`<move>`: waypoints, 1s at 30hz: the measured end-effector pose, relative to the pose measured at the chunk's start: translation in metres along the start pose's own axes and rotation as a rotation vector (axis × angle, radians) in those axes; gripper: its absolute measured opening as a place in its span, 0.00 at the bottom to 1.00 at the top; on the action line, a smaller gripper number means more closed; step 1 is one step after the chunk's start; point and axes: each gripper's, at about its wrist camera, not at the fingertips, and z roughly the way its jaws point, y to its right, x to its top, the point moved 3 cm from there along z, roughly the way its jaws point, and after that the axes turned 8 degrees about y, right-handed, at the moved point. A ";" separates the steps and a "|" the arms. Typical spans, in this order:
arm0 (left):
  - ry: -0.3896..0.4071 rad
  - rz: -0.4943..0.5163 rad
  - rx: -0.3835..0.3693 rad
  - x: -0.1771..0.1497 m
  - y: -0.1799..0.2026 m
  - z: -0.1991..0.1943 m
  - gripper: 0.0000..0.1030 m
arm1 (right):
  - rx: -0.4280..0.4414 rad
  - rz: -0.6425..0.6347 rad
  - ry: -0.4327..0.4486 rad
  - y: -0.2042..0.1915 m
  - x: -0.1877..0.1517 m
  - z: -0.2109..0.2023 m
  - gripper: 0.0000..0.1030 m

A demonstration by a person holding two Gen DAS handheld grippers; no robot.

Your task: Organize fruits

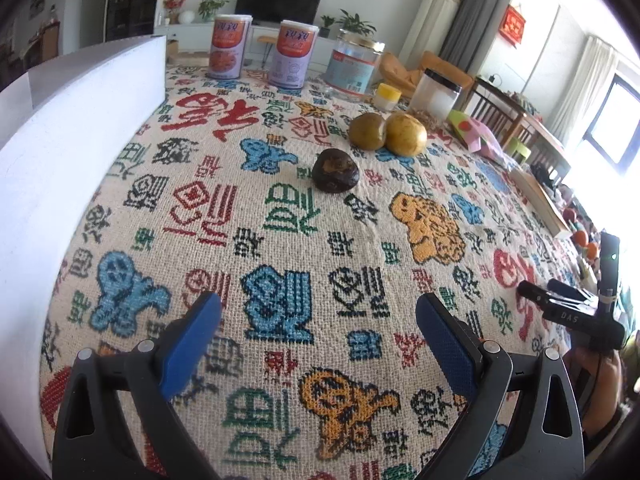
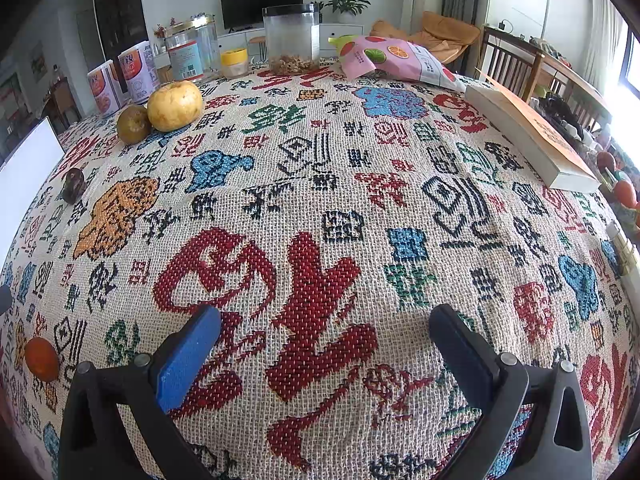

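A dark brown wrinkled fruit lies on the patterned cloth, with a green-brown fruit and a yellow fruit touching each other just behind it. My left gripper is open and empty, well short of them. In the right wrist view the yellow fruit, the green-brown fruit and the dark fruit sit far left. A small orange fruit lies at the near left. My right gripper is open over bare cloth. The right gripper's body shows at the left view's right edge.
A white box stands along the left. Two cans, a glass jar, a small yellow-lidded jar and a clear tub line the far edge. A pink snack bag and a book lie right.
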 end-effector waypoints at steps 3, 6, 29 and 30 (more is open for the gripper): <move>0.089 -0.052 0.023 0.034 -0.007 -0.005 0.96 | 0.001 0.002 0.001 0.000 0.000 0.000 1.00; 0.029 -0.044 0.020 0.055 0.000 0.025 0.95 | 0.000 0.001 0.000 0.000 0.000 0.000 1.00; -0.076 0.109 0.124 -0.005 0.005 0.023 0.42 | 0.000 0.001 0.000 0.000 0.000 0.000 1.00; -0.086 0.122 0.135 -0.015 0.004 0.019 0.42 | -0.001 0.001 0.000 0.000 0.000 0.000 1.00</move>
